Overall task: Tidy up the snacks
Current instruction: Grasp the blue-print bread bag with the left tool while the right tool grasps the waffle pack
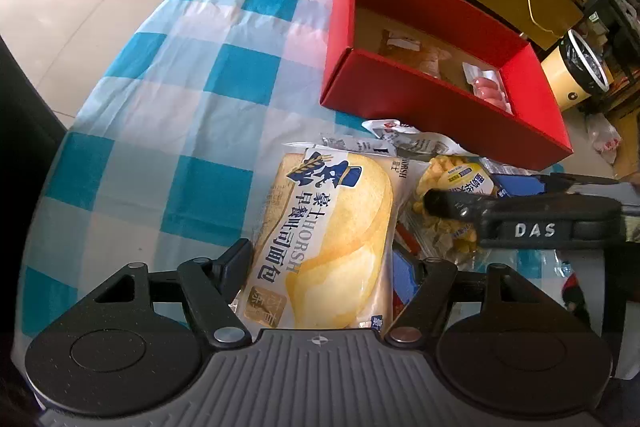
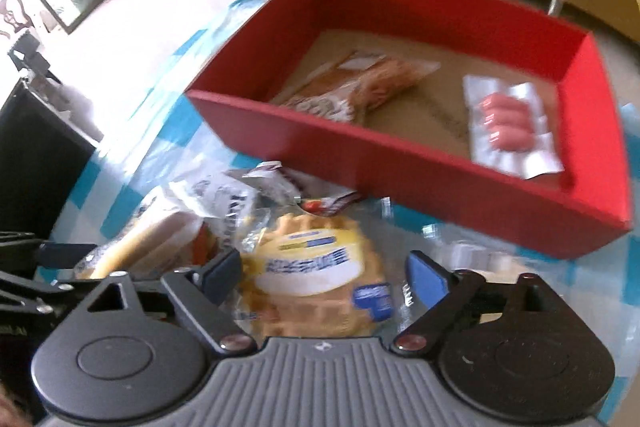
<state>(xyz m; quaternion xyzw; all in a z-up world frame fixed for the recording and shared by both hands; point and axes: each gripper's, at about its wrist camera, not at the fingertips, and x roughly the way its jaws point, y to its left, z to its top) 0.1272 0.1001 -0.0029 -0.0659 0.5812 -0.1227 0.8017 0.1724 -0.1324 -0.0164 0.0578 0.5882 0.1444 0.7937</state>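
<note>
Bright daylight, blurred right view

Open checked cloth [image 1: 168, 115] on the counter is left free on the left. The red box [image 1: 440, 107] is walled on all sides; bare floor is seen between its bread packet [image 2: 360, 83] and sausage pack [image 2: 508, 119]. Passage in front of the box is blocked by piled toast bag [image 1: 328, 239], waffle pack [image 2: 316, 275] and wrappers [image 1: 412, 139].

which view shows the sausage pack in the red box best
The right wrist view: it looks down into the red box, so the whole sausage pack shows, though slightly blurred. In the left wrist view the sausage pack is smaller and its lower part hides behind the box's near wall.
</note>
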